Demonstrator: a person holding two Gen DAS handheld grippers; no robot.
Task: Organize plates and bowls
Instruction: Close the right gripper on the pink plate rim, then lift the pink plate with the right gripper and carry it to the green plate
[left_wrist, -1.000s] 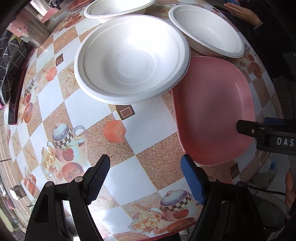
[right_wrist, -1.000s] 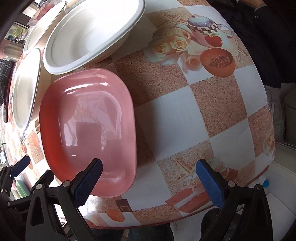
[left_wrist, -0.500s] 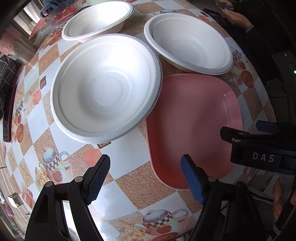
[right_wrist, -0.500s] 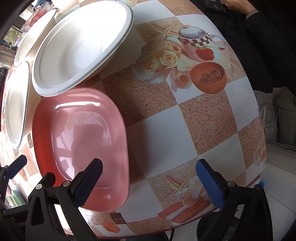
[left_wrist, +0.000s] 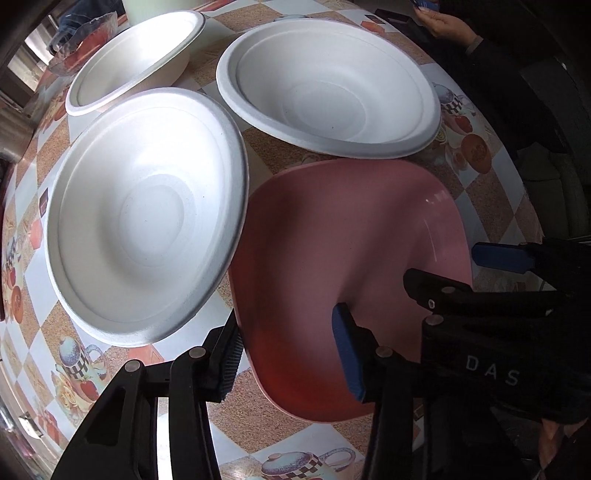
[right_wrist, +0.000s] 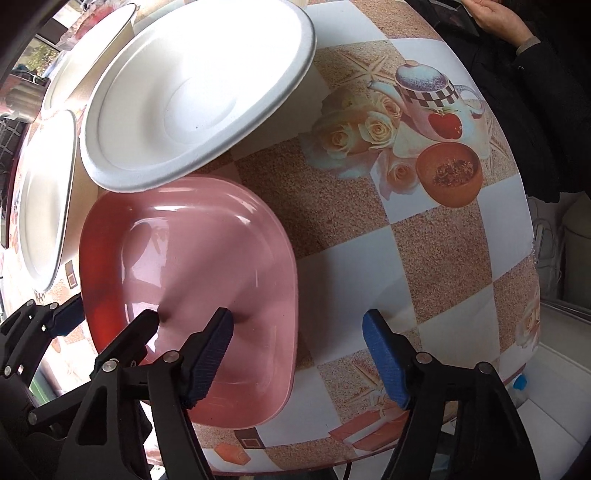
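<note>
A pink rounded-square plate (left_wrist: 343, 236) lies on the patterned table, also in the right wrist view (right_wrist: 192, 266). Three white bowls stand around it: one at its left (left_wrist: 144, 218), one behind it (left_wrist: 325, 85), one at the far left (left_wrist: 136, 55). My left gripper (left_wrist: 288, 350) is open and straddles the plate's left rim, one finger outside, one over the plate. My right gripper (right_wrist: 299, 350) is open and straddles the plate's right rim. The right gripper also shows in the left wrist view (left_wrist: 491, 273).
The round table (right_wrist: 424, 266) has a checkered teapot-and-roses cloth; its edge curves close on the right and front. A seated person in dark clothes (right_wrist: 517, 55) is at the far right. A clear container (left_wrist: 81, 37) stands at the back left.
Both grippers have moved forward and inward onto the pink plate, each now straddling a rim. The plate and bowls have not moved.
</note>
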